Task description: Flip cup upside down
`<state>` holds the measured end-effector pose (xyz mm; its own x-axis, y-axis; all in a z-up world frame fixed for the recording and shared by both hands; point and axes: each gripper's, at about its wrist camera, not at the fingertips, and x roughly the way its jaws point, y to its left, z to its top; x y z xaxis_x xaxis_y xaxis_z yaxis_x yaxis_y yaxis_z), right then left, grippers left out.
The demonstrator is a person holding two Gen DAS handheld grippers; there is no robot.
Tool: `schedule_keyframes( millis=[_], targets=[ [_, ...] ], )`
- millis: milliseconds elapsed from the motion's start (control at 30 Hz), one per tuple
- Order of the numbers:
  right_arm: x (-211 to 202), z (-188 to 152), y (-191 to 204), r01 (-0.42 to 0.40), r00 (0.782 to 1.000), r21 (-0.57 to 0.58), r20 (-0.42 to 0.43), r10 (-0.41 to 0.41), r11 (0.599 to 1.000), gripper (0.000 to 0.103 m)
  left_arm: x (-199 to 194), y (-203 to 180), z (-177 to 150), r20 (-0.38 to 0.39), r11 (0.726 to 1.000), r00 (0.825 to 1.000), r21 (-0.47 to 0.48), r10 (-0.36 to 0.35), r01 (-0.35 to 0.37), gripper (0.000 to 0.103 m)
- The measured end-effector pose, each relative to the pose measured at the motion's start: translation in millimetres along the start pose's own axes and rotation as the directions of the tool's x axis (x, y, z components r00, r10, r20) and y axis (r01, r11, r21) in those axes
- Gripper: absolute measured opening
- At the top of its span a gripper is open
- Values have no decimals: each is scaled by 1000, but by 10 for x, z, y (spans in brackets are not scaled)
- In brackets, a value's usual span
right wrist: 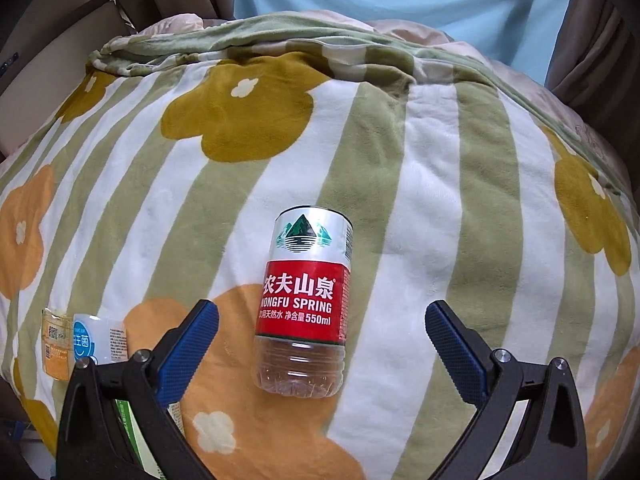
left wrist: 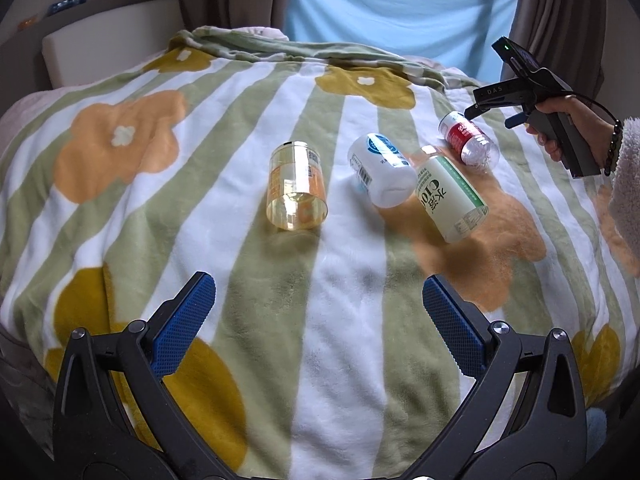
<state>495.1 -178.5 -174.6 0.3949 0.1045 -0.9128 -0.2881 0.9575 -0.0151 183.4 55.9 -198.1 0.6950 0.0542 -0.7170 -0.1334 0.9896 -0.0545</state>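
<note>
A: Left wrist view first. What's on the bed?

B: Striped flower blanket [left wrist: 320,300] w/ four cut-bottle cups standing base-up. From the left: a yellow-tinted clear cup [left wrist: 295,190] w/ orange label, then a white cup [left wrist: 382,170] w/ blue logo, then a green-and-white labelled cup [left wrist: 452,198] just beside it (they look like they touch, can't be sure), then the red-label Nongfu Spring cup [left wrist: 469,139] furthest right.

A: Left gripper?

B: Left gripper [left wrist: 319,312] hovers over bare blanket, jaws spread wide, nothing betw. them. All cups well ahead of it.

A: And the other one?

B: Right gripper [left wrist: 490,110] at the right edge, held in a hand [left wrist: 572,132] w/ bead bracelet and fluffy sleeve. Its tip is right above the red-label cup.

A: Right wrist view?

B: Red-label cup [right wrist: 302,304] sits dead centre on the blanket [right wrist: 440,240], clear ribbed base nearest the camera. Right gripper [right wrist: 322,332]: jaws released, wide apart, the cup's lower part betw. the blue pads [right wrist: 188,344] but not touching either. Yellow-tinted cup [right wrist: 56,344] and white cup [right wrist: 98,338] peek in at far left (partly hidden by the gripper frame).
</note>
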Motion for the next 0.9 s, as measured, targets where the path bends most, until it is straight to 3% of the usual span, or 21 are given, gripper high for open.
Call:
schedule_keyframes(
  millis=[200,433,667,900],
  targets=[
    [402,146,-21,-15,995,59,-102,21,998,87,63,7,9,-21,1000,1000,8,-6,6,103],
    [574,155,78,-1,989,34,-148,6,999,56,36,22,13,-28,1000,999,15,-19,20,103],
    [382,98,147,-6,992,30,-123,9,1000,55,-105,67,36,-11,1000,1000,19,-17,17,103],
    [-552,-203,357,-89,996,-48,-5,89,995,55,-408,56,39,36,999,999,23,-26,25,103]
  ],
)
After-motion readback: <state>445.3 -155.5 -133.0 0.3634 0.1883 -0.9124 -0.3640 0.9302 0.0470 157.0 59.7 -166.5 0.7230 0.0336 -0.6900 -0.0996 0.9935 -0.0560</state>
